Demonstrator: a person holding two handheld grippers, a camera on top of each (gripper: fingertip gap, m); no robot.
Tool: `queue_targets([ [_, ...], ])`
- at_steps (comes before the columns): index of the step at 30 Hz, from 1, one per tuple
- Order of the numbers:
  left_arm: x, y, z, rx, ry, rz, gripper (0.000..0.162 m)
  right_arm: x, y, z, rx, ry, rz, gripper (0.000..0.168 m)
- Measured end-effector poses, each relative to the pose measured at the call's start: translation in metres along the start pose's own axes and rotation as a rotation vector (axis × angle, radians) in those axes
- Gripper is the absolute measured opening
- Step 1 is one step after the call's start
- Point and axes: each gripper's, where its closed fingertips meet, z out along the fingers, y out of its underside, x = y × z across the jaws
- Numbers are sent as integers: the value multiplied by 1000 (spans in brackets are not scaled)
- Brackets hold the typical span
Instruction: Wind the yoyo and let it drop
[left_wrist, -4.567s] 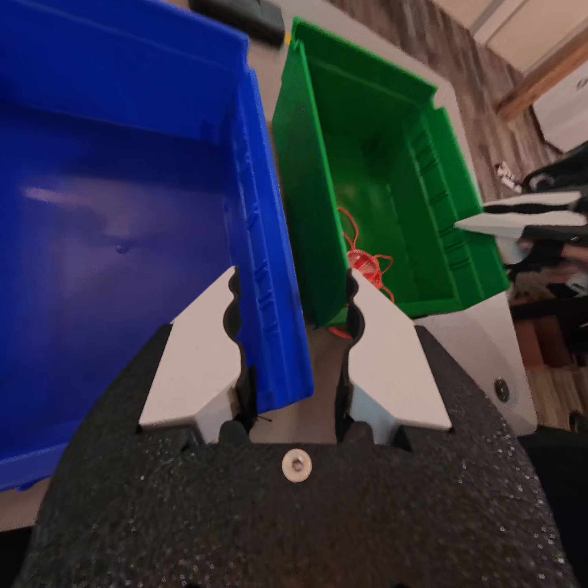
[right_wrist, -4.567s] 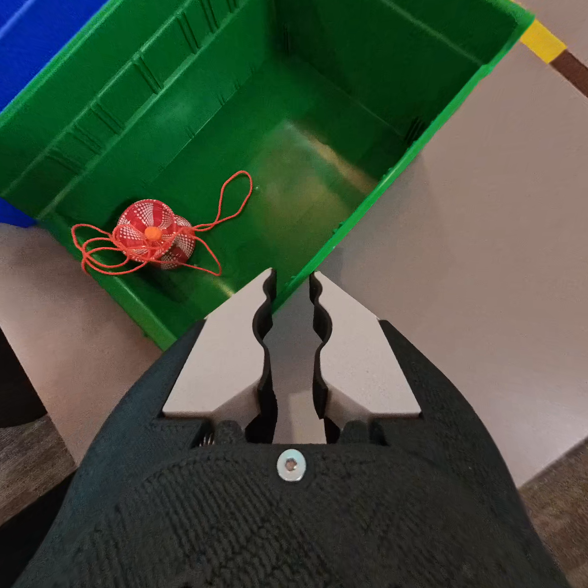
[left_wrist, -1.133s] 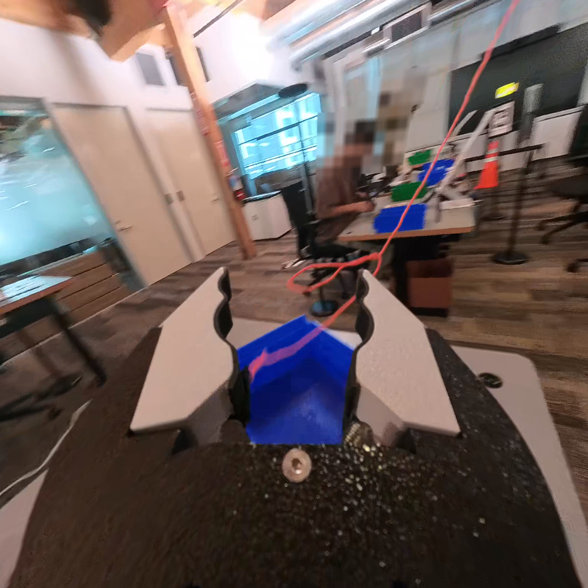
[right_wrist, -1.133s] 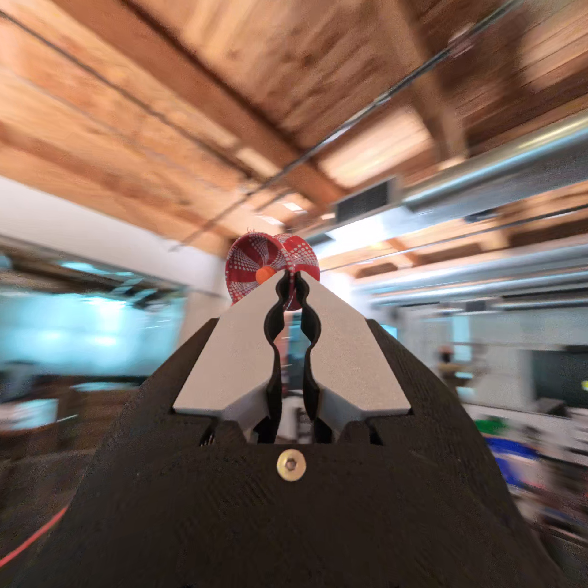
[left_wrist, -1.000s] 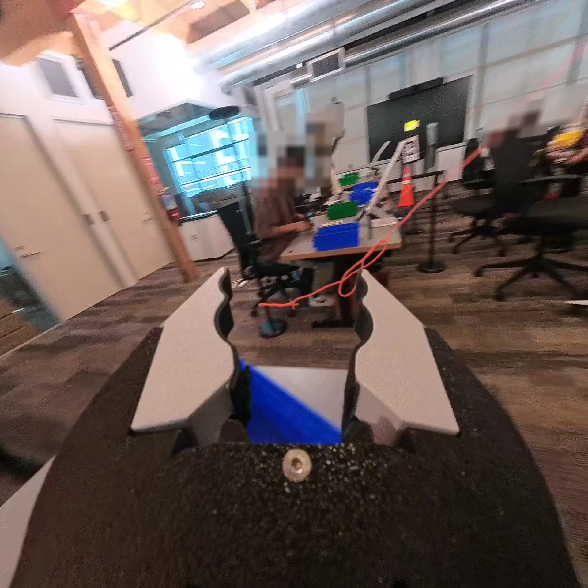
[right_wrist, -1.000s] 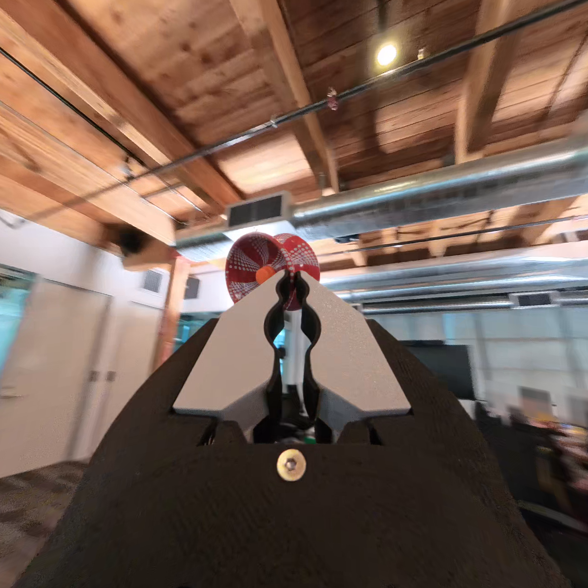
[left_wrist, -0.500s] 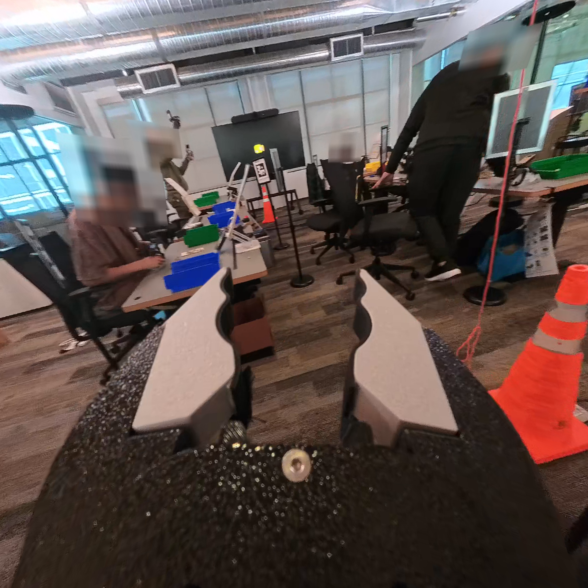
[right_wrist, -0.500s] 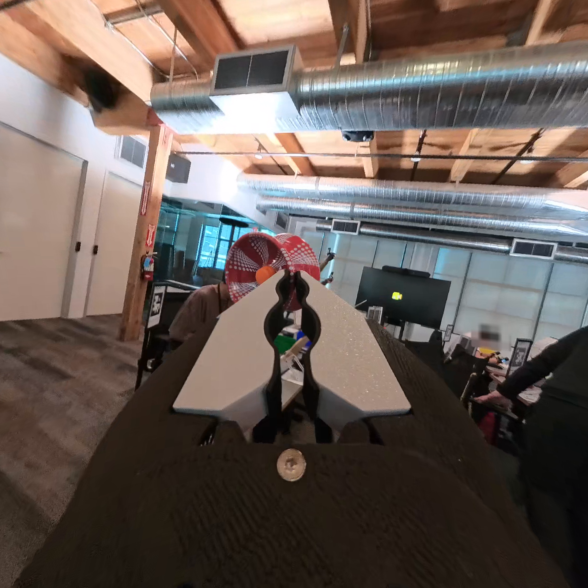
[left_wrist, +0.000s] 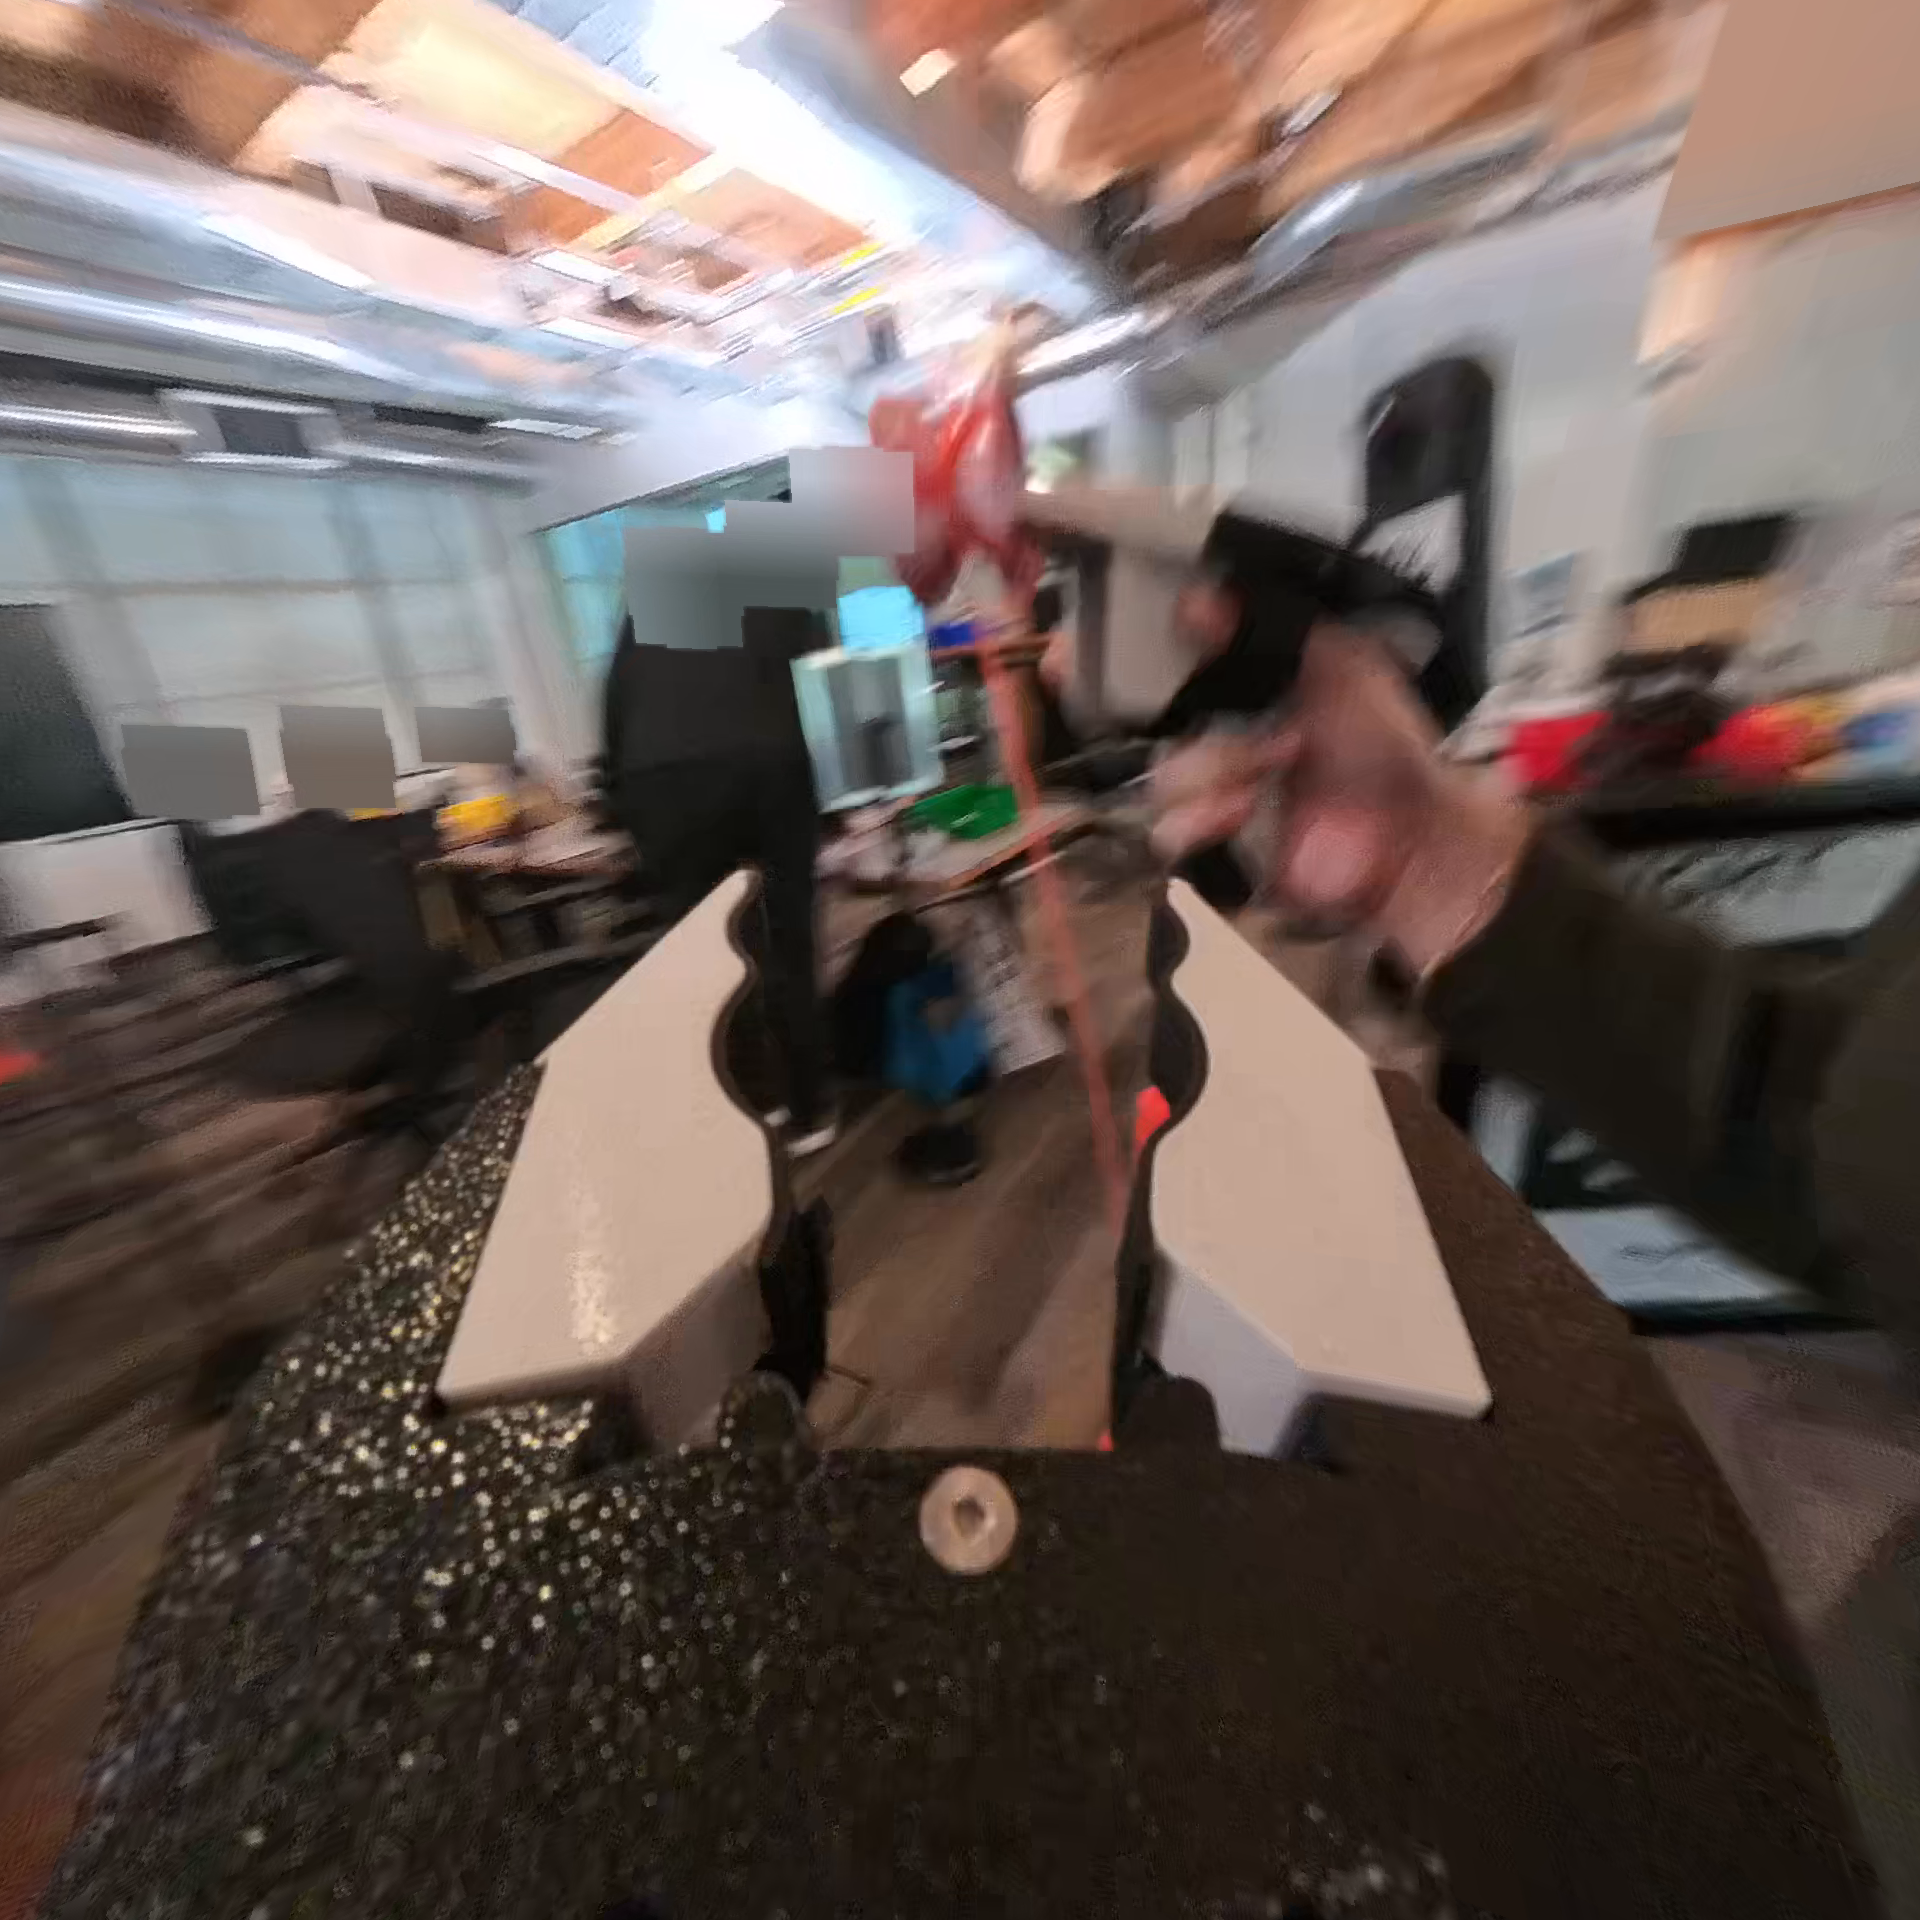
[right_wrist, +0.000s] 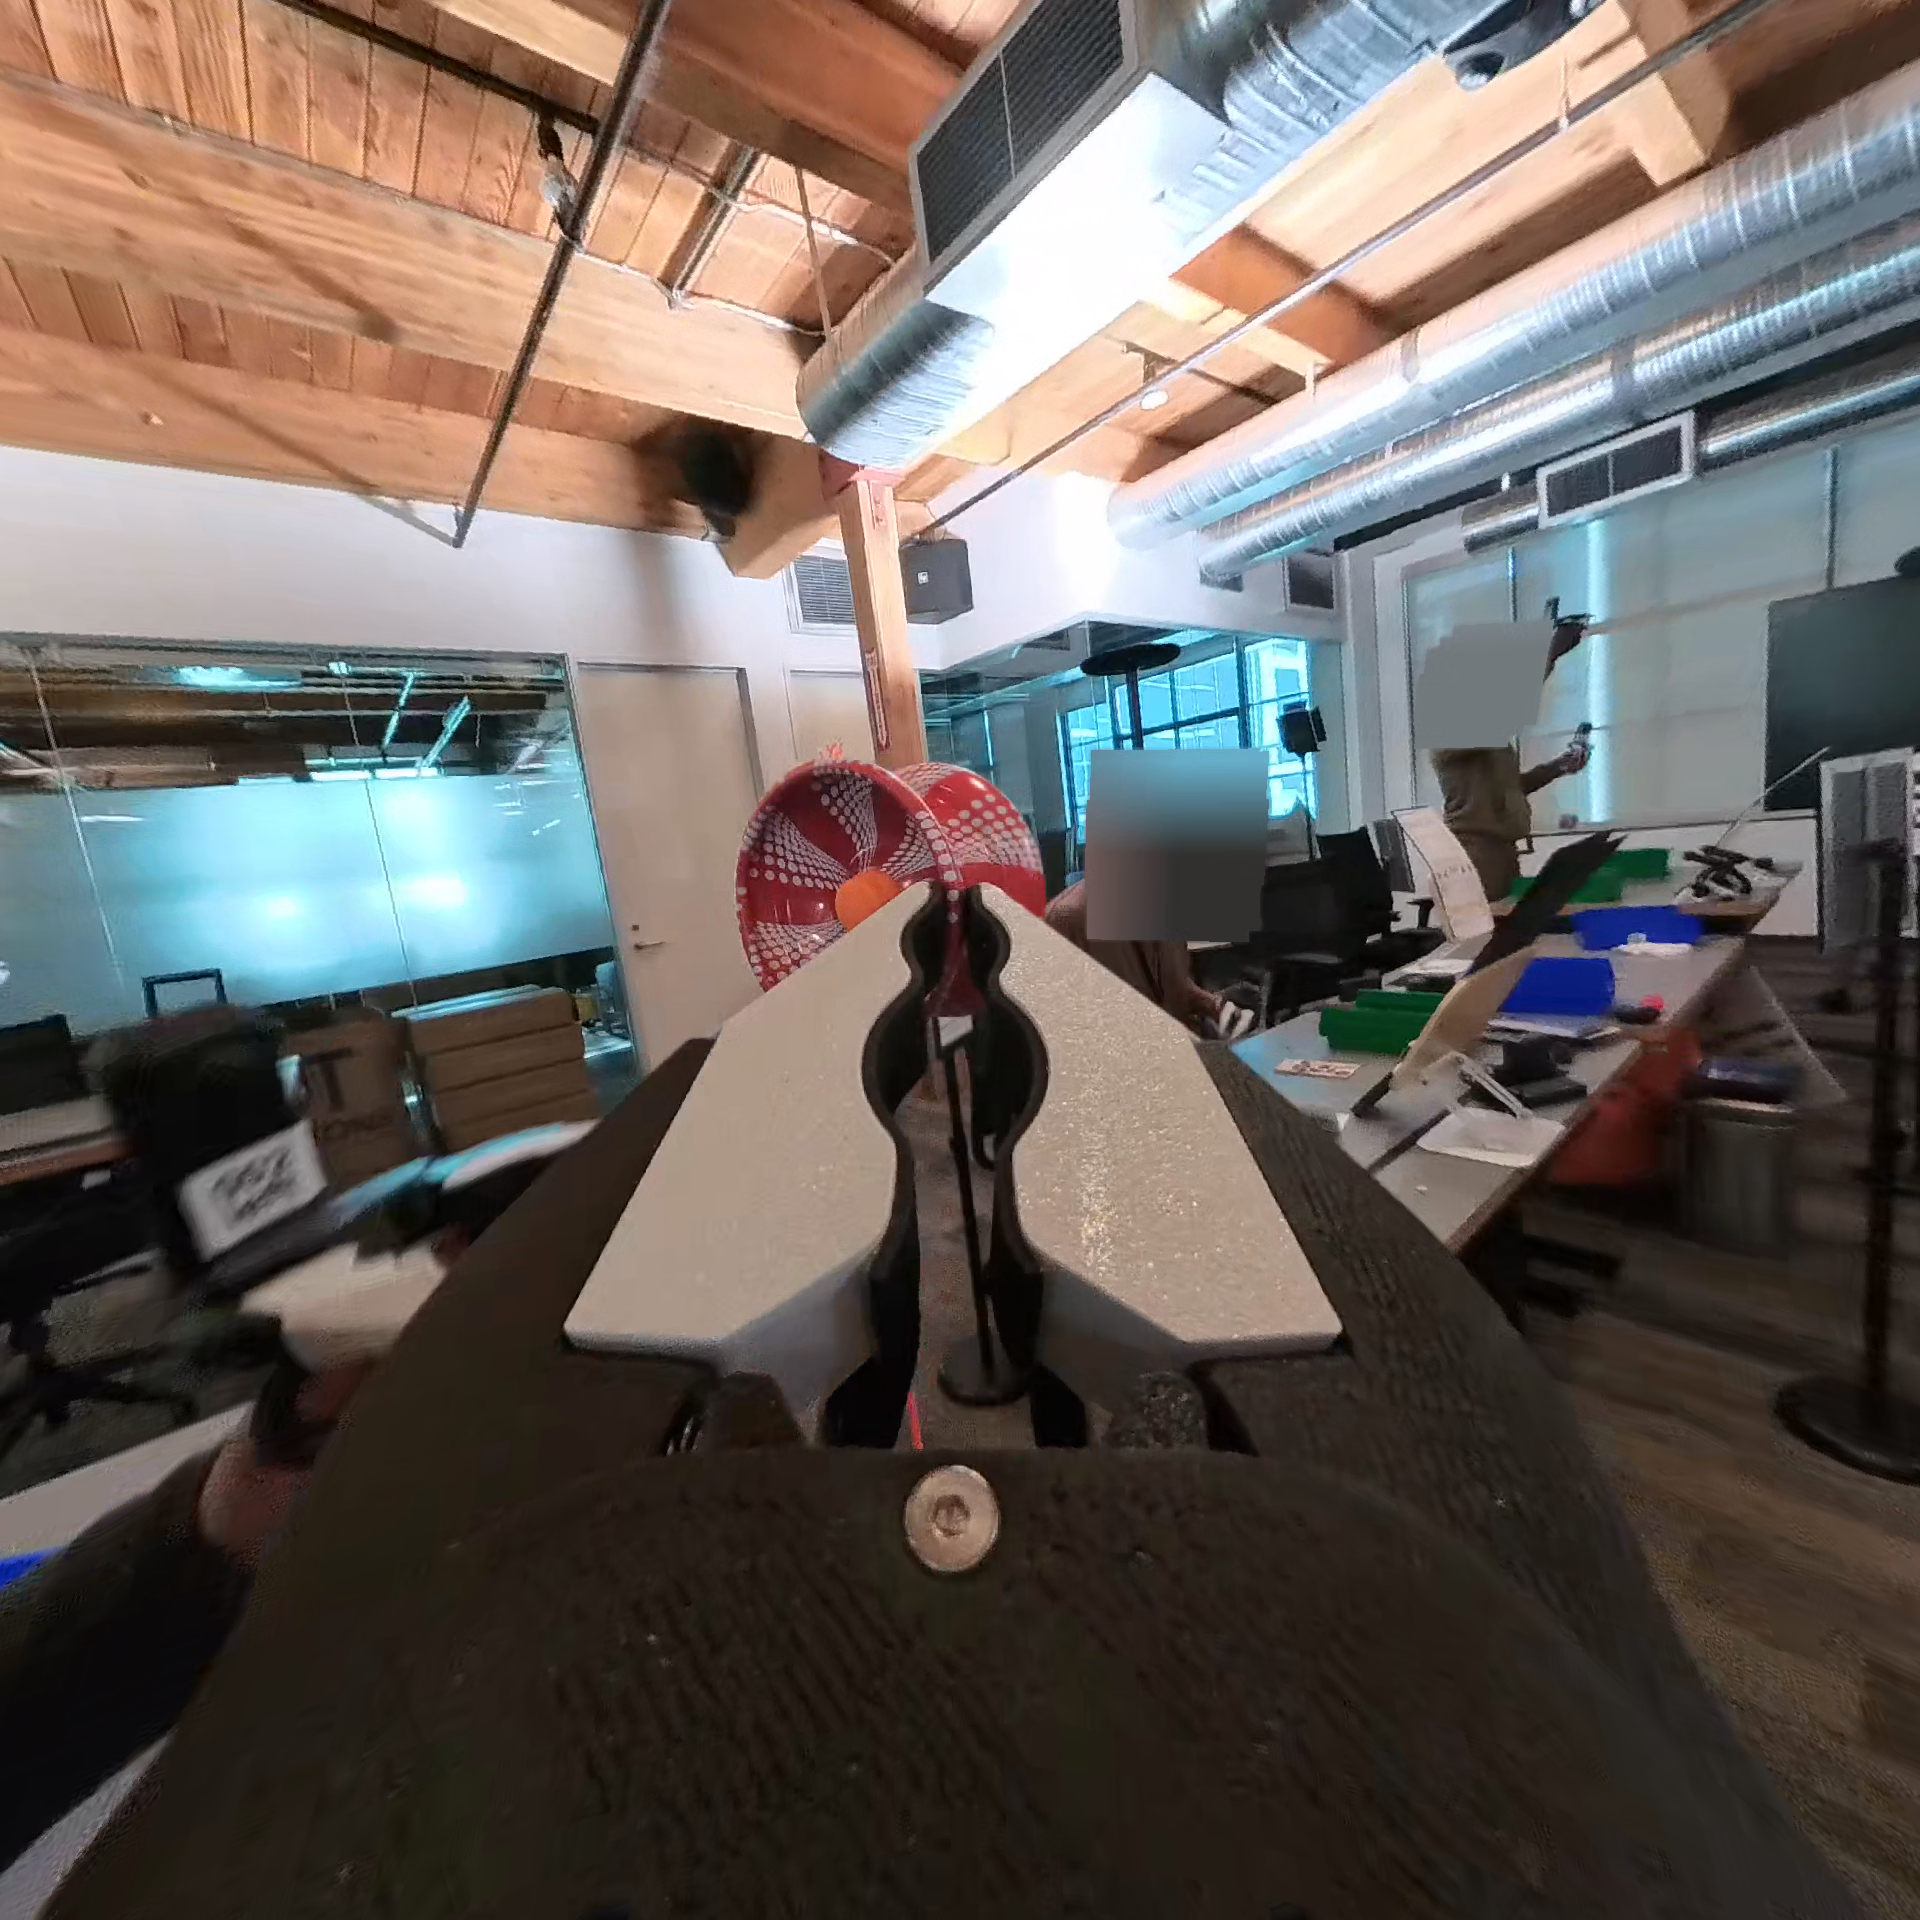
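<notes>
Right tool (right_wrist: 954, 914) pinching yoyo (right_wrist: 831, 883), string (left_wrist: 1049, 914) motion-blurred

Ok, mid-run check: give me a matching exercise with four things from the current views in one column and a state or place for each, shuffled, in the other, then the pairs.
Things
1. right gripper
2. left gripper
3. yoyo
4. string

States
A. hangs down between two parted fingers
B. open, clamping nothing
C. red with white dots, held up at the fingertips
D. shut on the toy's middle

Pairs: 1-D, 2-B, 3-C, 4-A
</notes>
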Motion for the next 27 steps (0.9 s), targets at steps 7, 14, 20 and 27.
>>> queue_targets([
  [7, -9, -27, 72, 65, 493, -321, 60, -8, 35, 8, -149, -188, 119, 1],
  [14, -23, -20, 92, 118, 807, -474, 2, 26, 43, 8, -135, -144, 230, 1],
  [20, -54, -10, 123, 106, 740, -305, 1, 78, 43, 13, -101, 175, 177, 18],
  [27, -76, 6, 153, 113, 633, -39, 1, 75, 36, 20, -89, 263, 118, 23],
])
